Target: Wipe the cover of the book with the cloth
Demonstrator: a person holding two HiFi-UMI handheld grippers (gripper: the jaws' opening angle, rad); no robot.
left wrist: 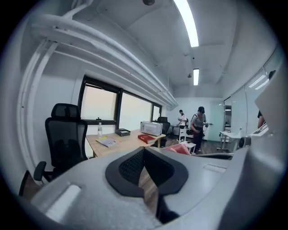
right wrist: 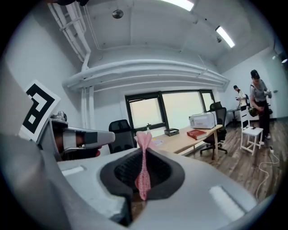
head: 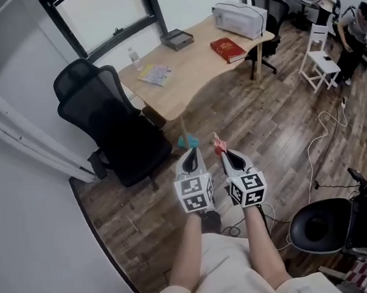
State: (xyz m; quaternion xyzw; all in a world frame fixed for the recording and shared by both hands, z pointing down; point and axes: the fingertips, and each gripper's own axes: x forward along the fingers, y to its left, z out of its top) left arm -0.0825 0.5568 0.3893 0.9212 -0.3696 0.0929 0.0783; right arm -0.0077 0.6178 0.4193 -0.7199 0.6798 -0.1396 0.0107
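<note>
— Right hand-held gripper (right wrist: 143, 155): what does it have?

— Its jaws are closed on the pink cloth (right wrist: 142, 175), which is pinched in a thin fold that sticks out past the tips. The left hand-held gripper (left wrist: 144, 150) has its jaws drawn together, and I see nothing between them.

— So how far along is the wiping?

— I'd say it hasn't begun. The cloth is in hand, which is the only part done. Reaching the book, bringing the cloth down on its cover and wiping it are all left.

— Where is the book?

— The red book (head: 228, 48) lies flat on the wooden bench (head: 189, 69), toward its far right end and just in front of a white machine (head: 239, 18). Both grippers are held side by side over the wooden floor (head: 278, 134), well apart from the bench. The book is ahead of the right one and a little to its right.

— Anything in the way?

— A black office chair (head: 115, 126) stands at the bench's near left, off the direct line, as far as I can judge.
</note>
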